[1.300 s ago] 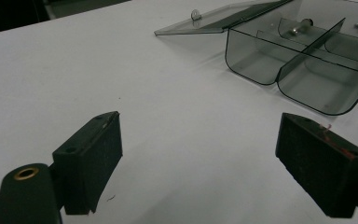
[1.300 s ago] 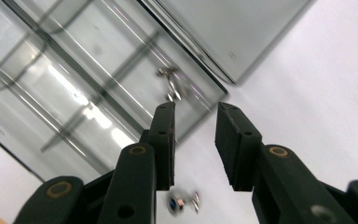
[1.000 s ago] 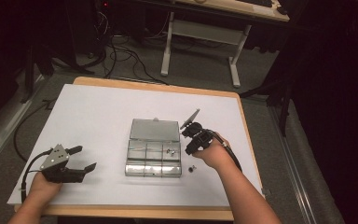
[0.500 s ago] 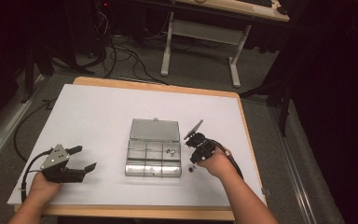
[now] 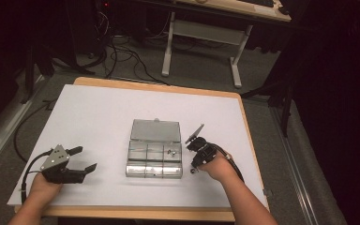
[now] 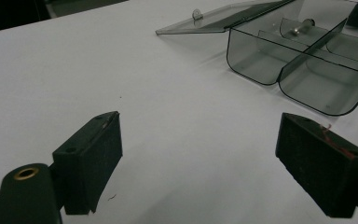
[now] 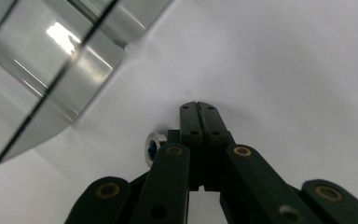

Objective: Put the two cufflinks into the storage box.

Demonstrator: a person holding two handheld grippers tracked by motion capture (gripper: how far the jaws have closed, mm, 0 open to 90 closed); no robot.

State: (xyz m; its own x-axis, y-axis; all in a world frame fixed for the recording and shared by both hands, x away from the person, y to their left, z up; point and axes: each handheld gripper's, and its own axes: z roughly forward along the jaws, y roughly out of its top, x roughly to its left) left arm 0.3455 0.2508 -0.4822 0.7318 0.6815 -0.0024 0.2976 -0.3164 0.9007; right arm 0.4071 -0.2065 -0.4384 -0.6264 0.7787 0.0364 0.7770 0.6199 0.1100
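No text, label, brand, number or sign can be read in any of the views. The clear compartment box (image 5: pixel 154 151) at the centre of the high view bears no legible marking, nor do the black jaws at the bottom of the two gripper views or the white table top (image 5: pixel 103 117).

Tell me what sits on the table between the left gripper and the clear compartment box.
Nothing: in the high view, bare white table separates the left gripper from the clear compartment box; the left gripper view agrees.
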